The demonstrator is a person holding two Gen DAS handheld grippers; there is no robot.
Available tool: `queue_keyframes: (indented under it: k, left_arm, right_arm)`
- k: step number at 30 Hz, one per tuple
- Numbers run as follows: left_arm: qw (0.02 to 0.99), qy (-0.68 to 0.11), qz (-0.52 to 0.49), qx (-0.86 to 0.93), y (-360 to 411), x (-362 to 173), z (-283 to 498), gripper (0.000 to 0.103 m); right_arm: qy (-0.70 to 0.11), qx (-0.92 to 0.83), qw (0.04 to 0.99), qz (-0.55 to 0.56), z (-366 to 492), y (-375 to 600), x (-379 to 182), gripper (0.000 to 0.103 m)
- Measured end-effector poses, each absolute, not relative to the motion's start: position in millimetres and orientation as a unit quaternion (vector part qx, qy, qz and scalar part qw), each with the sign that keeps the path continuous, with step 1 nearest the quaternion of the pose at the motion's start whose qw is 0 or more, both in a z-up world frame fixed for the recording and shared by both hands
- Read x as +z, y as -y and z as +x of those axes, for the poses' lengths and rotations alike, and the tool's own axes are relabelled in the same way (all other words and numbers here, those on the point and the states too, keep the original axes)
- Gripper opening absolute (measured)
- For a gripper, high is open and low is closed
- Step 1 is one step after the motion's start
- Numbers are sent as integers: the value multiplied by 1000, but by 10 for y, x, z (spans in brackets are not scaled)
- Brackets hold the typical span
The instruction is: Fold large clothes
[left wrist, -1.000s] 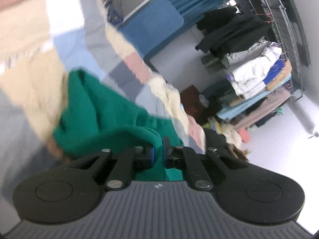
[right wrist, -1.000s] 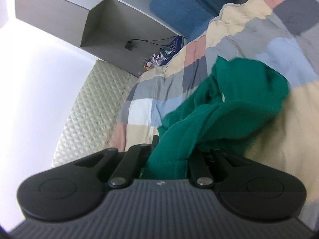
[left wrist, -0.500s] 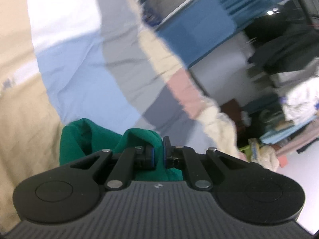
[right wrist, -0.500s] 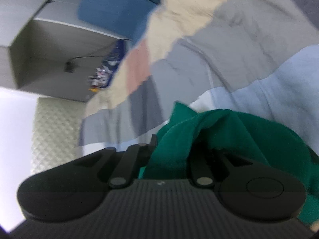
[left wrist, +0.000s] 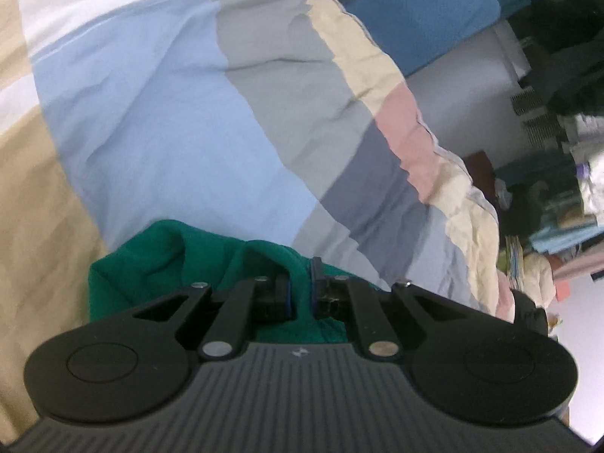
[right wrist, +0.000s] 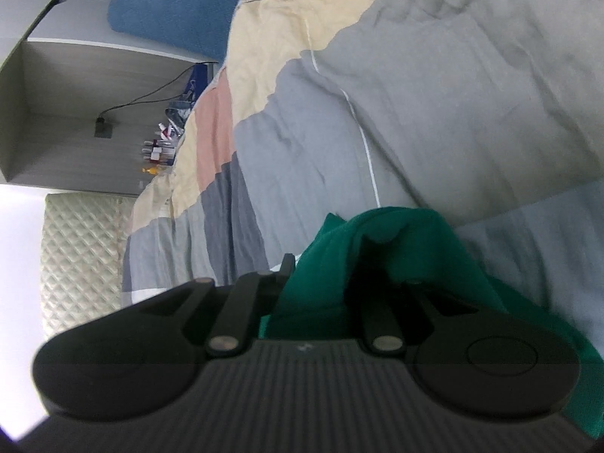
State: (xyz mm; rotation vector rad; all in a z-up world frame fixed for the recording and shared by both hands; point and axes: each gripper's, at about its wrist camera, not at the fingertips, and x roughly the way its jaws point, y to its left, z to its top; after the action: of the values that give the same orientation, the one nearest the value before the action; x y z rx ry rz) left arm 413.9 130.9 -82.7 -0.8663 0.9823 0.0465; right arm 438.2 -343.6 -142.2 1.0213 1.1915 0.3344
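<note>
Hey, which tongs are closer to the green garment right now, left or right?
Neither, it's a tie. The left tongs have the green garment between their jaws, which are opening; the right tongs are clamped on another bunch of it.

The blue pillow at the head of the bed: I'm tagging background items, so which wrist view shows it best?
The right wrist view: the blue textured pillow shows broad and fairly sharp above the patchwork quilt. The left wrist view shows it too, smaller and blurrier.
</note>
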Motion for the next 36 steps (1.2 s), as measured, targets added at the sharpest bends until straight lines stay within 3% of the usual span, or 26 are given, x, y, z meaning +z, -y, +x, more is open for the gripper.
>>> queue_keyframes:
  k: [1, 2, 3, 4, 5, 7, 9, 23, 30, 32, 33, 36]
  left_arm:
    - [793, -456, -404, 12, -1303, -768, 4088, 31]
    - [794, -451, -407, 1, -1292, -693, 4010, 64]
    - [800, -440, -407, -4, -1288, -596, 3911, 74]
    - [813, -423, -401, -7, -1284, -491, 3811, 76]
    - [822, -413, -393, -11, -1273, -398, 3731, 77]
    - [833, -394, -387, -25, -1271, -232, 3532, 77]
    - [842, -373, -388, -26, -1273, -89, 3292, 77]
    - [830, -335, -446, 13, -1019, 4, 1791, 77]
    - [805, -338, -487, 36, -972, -125, 1339, 77]
    - [792, -347, -500, 32, -957, -249, 1320, 77]
    - [786, -353, -506, 31, -950, -325, 1314, 77]
    - [767, -369, -524, 37, -909, -540, 1326, 78]
  right_arm:
    - [-530, 153, 699, 456, 4355, 3435, -1391, 17]
    - [-526, 155, 703, 453, 4326, 3433, -1346, 17]
    - [-521, 160, 708, 449, 4287, 3429, -1288, 22]
    - [-517, 164, 712, 445, 4266, 3414, -1232, 31]
    - [-511, 172, 717, 441, 4214, 3405, -1157, 37]
    - [-497, 185, 728, 435, 4108, 3387, -1007, 64]
    - [-482, 193, 740, 427, 3982, 3361, -846, 72]
    - [-421, 179, 794, 401, 2422, 3455, 0, 72]
    - [-442, 122, 786, 415, 1865, 3556, -153, 72]
    - [-445, 111, 780, 425, 1787, 3568, -246, 75]
    - [-444, 104, 779, 430, 1760, 3584, -301, 82]
    - [-451, 80, 762, 459, 1730, 3624, -514, 82]
